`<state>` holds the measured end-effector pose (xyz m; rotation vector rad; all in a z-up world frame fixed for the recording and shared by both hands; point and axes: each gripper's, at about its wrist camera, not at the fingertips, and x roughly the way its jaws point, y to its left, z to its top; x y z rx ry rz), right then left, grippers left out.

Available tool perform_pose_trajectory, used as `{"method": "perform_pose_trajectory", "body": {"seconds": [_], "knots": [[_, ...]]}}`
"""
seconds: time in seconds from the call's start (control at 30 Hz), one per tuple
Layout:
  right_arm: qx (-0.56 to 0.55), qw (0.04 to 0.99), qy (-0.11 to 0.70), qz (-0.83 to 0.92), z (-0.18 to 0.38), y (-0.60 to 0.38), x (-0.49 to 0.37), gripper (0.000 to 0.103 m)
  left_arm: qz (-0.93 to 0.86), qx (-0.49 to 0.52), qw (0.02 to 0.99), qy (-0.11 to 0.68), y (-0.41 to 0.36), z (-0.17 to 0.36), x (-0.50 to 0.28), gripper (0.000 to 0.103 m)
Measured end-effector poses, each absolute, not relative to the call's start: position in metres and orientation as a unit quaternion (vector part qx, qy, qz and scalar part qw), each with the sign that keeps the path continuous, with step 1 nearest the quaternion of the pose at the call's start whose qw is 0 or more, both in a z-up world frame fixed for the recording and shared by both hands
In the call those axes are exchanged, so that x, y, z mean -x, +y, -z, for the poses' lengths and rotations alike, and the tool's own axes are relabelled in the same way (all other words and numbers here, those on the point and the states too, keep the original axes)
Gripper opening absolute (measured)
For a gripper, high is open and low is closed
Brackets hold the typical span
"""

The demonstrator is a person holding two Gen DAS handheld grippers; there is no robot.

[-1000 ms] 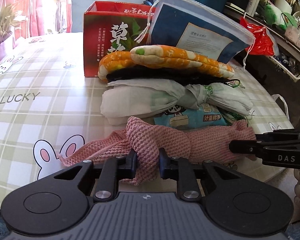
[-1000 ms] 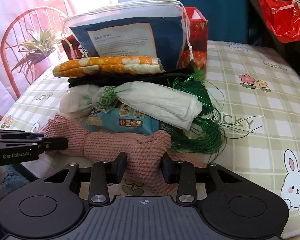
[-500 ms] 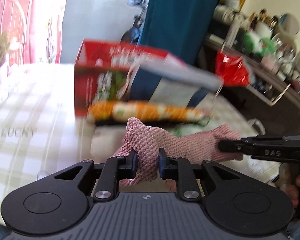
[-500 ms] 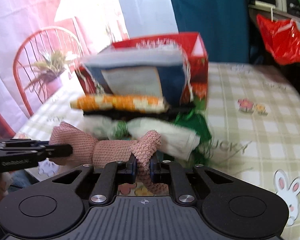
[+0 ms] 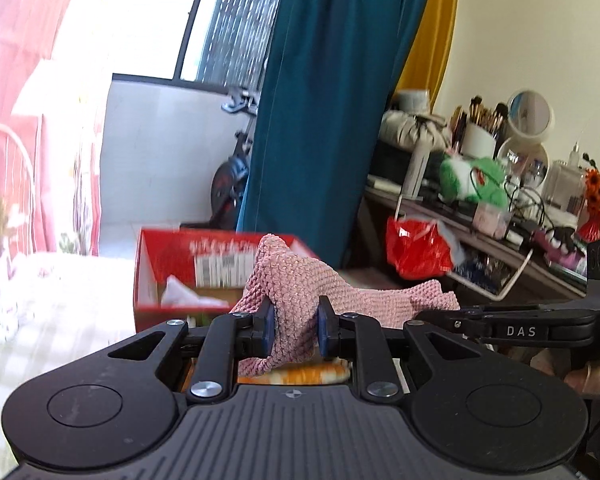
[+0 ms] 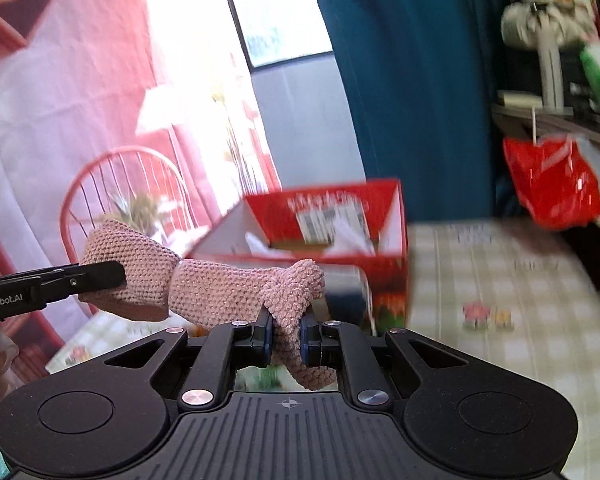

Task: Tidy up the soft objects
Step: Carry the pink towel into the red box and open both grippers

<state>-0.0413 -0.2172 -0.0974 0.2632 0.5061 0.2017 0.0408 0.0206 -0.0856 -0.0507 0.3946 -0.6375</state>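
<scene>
My left claw is pinching one bunched end of the pink knitted cloth, its blue pads pressed into the yarn on both sides. My right claw is pinching the other end of the same cloth, with a short knitted tail hanging down below its fingers. The cloth is stretched between my two claws and held up in the air, clear of the table; it sags a little in the middle.

From the left wrist I see my right claw coming in from the side, its tips touching the far end of the cloth. Just under the cloth, a strip of an orange and white quilted pad shows between my fingers.

Beyond the cloth stands the red box, open at the top, with white paper or plastic inside it. The cloth hangs in front of the box and about level with its rim. The table under the box wears a checked cover with small flower prints.

Behind the box hangs a teal curtain. To the right of the box a red plastic bag hangs from a cluttered shelf. To the left of the box stands a red wire chair with a potted plant, blurred.
</scene>
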Motion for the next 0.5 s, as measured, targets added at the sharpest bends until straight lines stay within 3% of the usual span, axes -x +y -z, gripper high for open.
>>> {"method": "perform_pose_trajectory", "body": {"seconds": [0.23, 0.5], "knots": [[-0.080, 0.967, 0.215, -0.109, 0.059, -0.219, 0.009, 0.012, 0.303, 0.018, 0.938, 0.166, 0.014, 0.048, -0.068, 0.022], [-0.059, 0.964, 0.225, -0.127, 0.049, -0.225, -0.072, 0.011, 0.277, 0.012, 0.934, 0.224, 0.003, 0.049, -0.154, 0.022]]}}
